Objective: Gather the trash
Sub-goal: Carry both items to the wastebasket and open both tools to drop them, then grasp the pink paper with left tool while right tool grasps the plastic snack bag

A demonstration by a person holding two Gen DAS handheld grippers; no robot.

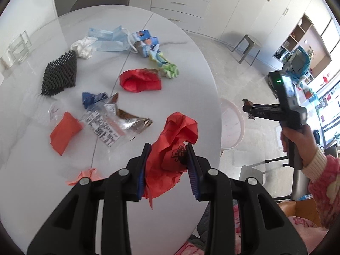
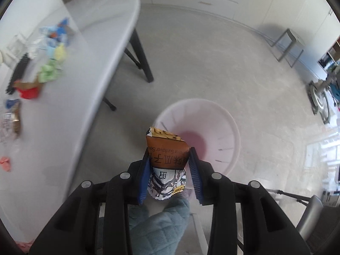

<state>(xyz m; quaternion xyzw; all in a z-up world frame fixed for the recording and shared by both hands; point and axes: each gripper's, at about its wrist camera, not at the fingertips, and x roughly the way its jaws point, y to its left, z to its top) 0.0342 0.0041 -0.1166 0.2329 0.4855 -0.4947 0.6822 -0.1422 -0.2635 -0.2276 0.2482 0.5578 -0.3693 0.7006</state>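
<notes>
Two sets of fingers clenched: left on red paper, right on seed packet above pink bin.

Your worktop is crowded across its middle: a black mesh pad, red wrapper, foil packets and an orange scrap lie near one another, with narrow bare lanes between. The far end past the face masks is open. Beside the worktop's edge, the pink bin stands on open floor, its mouth unobstructed.
</notes>
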